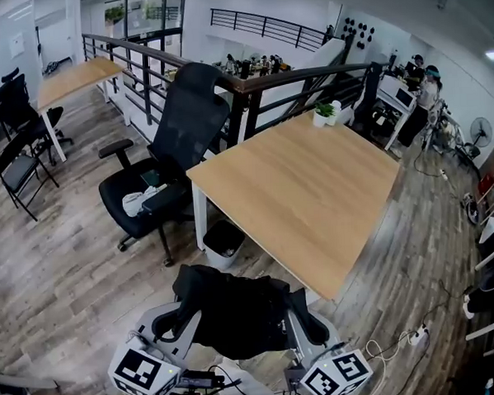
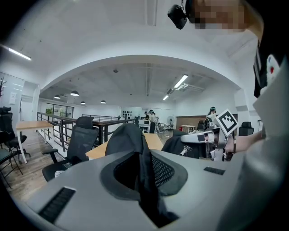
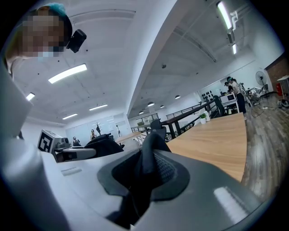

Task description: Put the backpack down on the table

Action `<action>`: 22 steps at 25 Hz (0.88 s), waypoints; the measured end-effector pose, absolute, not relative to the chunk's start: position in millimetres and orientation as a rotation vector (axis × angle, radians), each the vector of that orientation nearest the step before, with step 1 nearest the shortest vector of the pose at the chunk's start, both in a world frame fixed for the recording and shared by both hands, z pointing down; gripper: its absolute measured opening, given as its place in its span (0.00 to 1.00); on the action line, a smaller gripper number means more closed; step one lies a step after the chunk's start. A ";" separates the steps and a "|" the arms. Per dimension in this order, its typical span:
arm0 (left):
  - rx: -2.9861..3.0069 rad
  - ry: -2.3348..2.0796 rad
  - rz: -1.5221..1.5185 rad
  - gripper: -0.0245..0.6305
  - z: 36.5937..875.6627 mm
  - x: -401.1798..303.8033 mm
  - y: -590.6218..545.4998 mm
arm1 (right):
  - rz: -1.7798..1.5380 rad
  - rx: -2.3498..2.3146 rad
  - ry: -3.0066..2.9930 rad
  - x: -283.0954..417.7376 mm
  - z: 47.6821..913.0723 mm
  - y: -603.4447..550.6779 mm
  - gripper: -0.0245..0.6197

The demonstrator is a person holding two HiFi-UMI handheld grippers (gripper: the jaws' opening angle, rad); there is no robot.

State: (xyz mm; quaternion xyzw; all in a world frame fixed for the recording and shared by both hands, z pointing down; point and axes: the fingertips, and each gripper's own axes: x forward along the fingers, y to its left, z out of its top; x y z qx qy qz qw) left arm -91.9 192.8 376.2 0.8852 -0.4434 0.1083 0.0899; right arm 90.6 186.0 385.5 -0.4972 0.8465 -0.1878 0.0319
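The black backpack (image 1: 235,313) hangs in the air between the two grippers, over the wooden floor (image 1: 61,268), just short of the desk's (image 1: 313,197) near corner and not touching the top. The left gripper (image 2: 142,175) has its fingers clamped on a dark strap (image 2: 132,140) that rises in a loop out of the jaws. The right gripper (image 3: 145,175) is likewise pinched on a second strap (image 3: 152,151), and the bag's bulk sags between them. The desk is light wood on white legs, and its near corner points toward the bag's right side. A small potted plant (image 1: 325,112) stands at its far corner. A black office chair (image 1: 172,151) is drawn up against the desk's left edge, near its left corner, with a pale bundle lying on the seat. A bin (image 1: 223,242) with a light liner stands on the floor under that same edge, between the chair and the bag. A dark railing (image 1: 149,65) runs behind the desk's far left side. A second desk (image 1: 75,78) with more chairs is well apart at the far left. People (image 1: 427,88) stand by workstations beyond the desk's right corner, and a power strip (image 1: 417,335) lies on the floor to the right.
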 end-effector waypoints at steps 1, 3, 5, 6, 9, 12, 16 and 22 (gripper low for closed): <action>2.631 -1.326 0.320 0.10 374.6 -86.6 181.2 | -0.572 -1.524 2.614 95.8 383.5 174.0 0.15; 2.632 -1.334 0.313 0.10 372.5 -74.7 160.1 | -0.559 -1.509 2.628 106.1 379.9 152.6 0.15; 2.641 -1.339 0.308 0.10 371.5 -62.5 142.8 | -0.543 -1.496 2.637 116.4 377.5 135.1 0.15; 2.646 -1.342 0.307 0.11 371.2 -57.1 135.4 | -0.534 -1.493 2.640 121.4 377.0 127.3 0.15; 2.654 -1.347 0.304 0.11 370.6 -44.7 117.5 | -0.520 -1.502 2.633 133.8 376.6 108.2 0.15; 2.655 -1.339 0.300 0.10 368.9 -35.5 103.5 | -0.519 -1.520 2.620 144.3 375.2 95.7 0.15; 2.654 -1.336 0.311 0.10 368.0 -28.7 87.9 | -0.536 -1.522 2.617 149.9 376.4 82.7 0.15; 2.656 -1.333 0.311 0.10 372.1 -28.4 57.9 | -0.538 -1.528 2.614 149.2 380.8 54.1 0.15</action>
